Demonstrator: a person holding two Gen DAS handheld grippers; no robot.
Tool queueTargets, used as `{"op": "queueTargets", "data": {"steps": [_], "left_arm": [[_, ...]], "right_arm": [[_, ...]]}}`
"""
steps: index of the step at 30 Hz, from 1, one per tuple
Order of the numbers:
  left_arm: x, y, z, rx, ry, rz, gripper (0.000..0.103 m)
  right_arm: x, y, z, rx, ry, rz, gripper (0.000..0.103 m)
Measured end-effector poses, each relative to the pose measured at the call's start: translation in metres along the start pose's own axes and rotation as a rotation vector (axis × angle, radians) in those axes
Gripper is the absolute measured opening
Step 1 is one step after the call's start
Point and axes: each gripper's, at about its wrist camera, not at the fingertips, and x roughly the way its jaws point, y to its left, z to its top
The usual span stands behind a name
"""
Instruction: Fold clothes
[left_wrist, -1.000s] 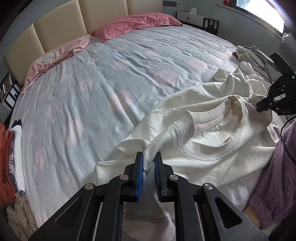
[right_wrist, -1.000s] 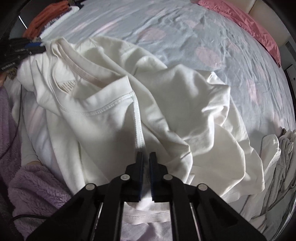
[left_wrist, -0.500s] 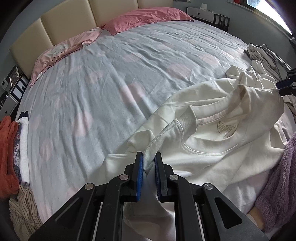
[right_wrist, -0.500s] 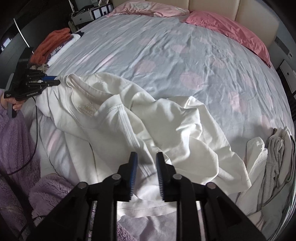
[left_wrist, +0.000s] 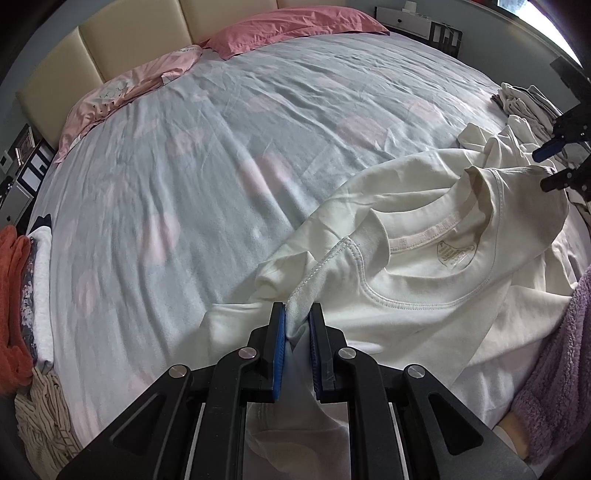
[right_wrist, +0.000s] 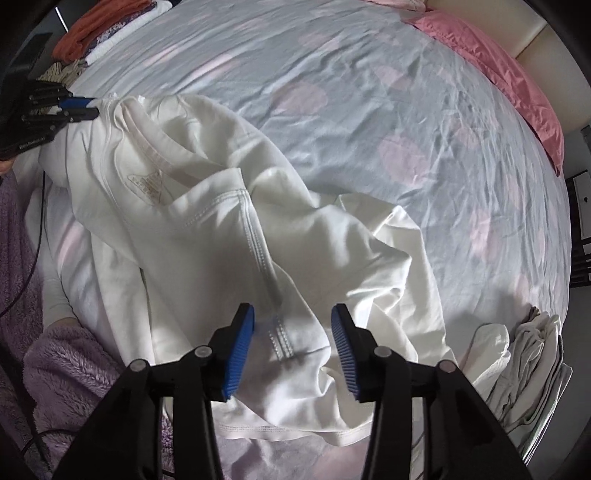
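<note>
— Starting with the bed (left_wrist: 221, 155): we have the white sweatshirt (left_wrist: 436, 295) lying rumpled at its near edge, neckline and label facing up, with folded clothes (left_wrist: 26, 295) stacked at the far left side.

— Agreed. Our left claw (left_wrist: 297, 325) is clenched on the shoulder seam, fabric pinched between the blue pads.

— And our right claw (right_wrist: 291, 332) is opening, pads clear of the cloth, with a stitched seam (right_wrist: 258, 258) running just below the gap.

— So we judge the step as spreading the garment flat before any fold. We should keep the left grip firm as an anchor.

— Then we'd place the right claw on the opposite shoulder, not the loose middle, and pull outward until the wrinkles go.

— Gently, or we drag the sheet along.
</note>
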Motion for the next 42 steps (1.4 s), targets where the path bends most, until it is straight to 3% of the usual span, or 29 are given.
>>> {"op": "queueTargets", "data": {"steps": [2,4,8,13,16,22,30,35,38,42], "left_arm": [[-0.001,0.002,0.0,-0.007,-0.004,-0.004,0.013],[-0.002,0.003,0.001,-0.013,-0.01,-0.005,0.013],[-0.01,0.005,0.006,-0.012,-0.041,0.035,0.012],[-0.058,0.024,0.03,-0.1,-0.138,0.091,0.012],[-0.119,0.041,0.053,-0.131,-0.238,0.147,0.012],[-0.286,0.068,0.089,-0.209,-0.481,0.198,0.009],[-0.475,0.048,0.096,-0.199,-0.778,0.31,0.008],[-0.558,0.023,0.082,-0.171,-0.929,0.362,0.008],[-0.58,0.014,0.063,-0.173,-1.004,0.378,0.008],[-0.597,0.011,0.03,-0.187,-1.087,0.375,0.008]], "right_arm": [[0.012,0.005,-0.003,-0.016,0.018,-0.009,0.035],[0.014,0.005,-0.007,-0.009,0.007,-0.025,0.014],[-0.007,0.002,-0.011,0.047,-0.063,-0.06,0.007],[-0.082,0.013,0.004,0.079,-0.215,-0.295,0.007],[-0.148,0.019,0.02,0.129,-0.348,-0.426,0.006],[-0.296,0.035,0.039,0.239,-0.615,-0.662,0.006],[-0.468,0.063,0.032,0.357,-0.874,-0.892,0.006],[-0.53,0.072,0.01,0.455,-0.987,-0.953,0.006],[-0.543,0.083,-0.001,0.459,-1.018,-0.986,0.006],[-0.549,0.096,-0.024,0.453,-1.07,-0.956,0.006]]}}
